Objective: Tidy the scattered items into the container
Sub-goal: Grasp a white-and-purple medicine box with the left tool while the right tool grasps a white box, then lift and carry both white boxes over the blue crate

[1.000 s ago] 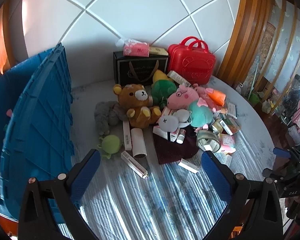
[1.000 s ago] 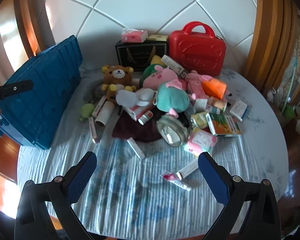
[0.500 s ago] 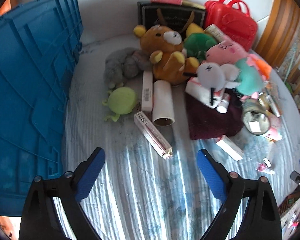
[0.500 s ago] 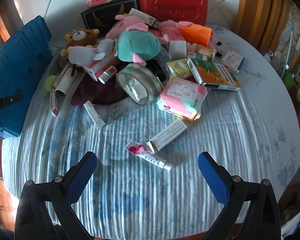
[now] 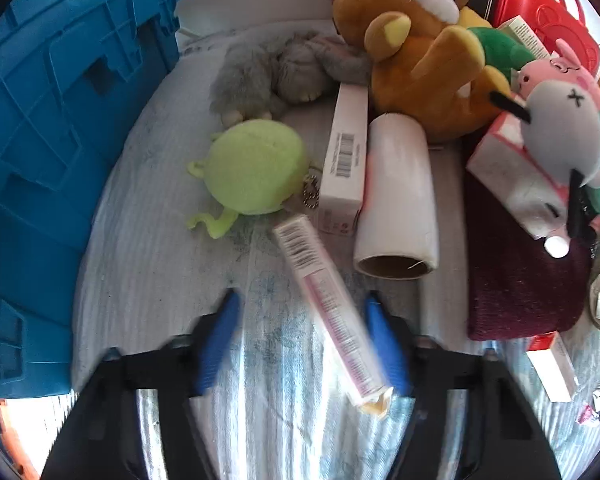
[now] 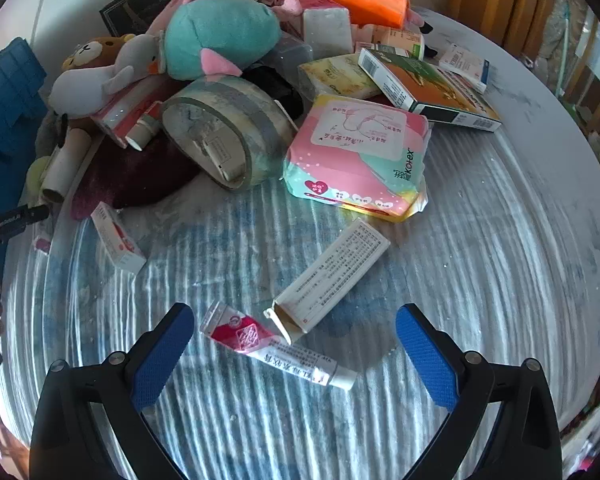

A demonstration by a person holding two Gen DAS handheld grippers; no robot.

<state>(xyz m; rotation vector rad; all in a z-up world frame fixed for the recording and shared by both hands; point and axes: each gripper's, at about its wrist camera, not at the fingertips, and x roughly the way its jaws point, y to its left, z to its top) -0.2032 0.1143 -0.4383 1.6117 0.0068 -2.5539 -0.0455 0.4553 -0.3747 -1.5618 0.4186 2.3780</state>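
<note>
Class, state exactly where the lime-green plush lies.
Left wrist view, left of centre: the lime-green plush lies on the cloth between the blue crate and a white barcoded box.

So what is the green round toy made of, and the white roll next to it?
The green round toy looks like soft fuzzy plush: matte, nubby fabric with little floppy limbs and a bead chain. The white roll seems to be smooth, slightly glossy paper or film wound on a brown cardboard core, seen at its open end; which one I can't tell.
</note>
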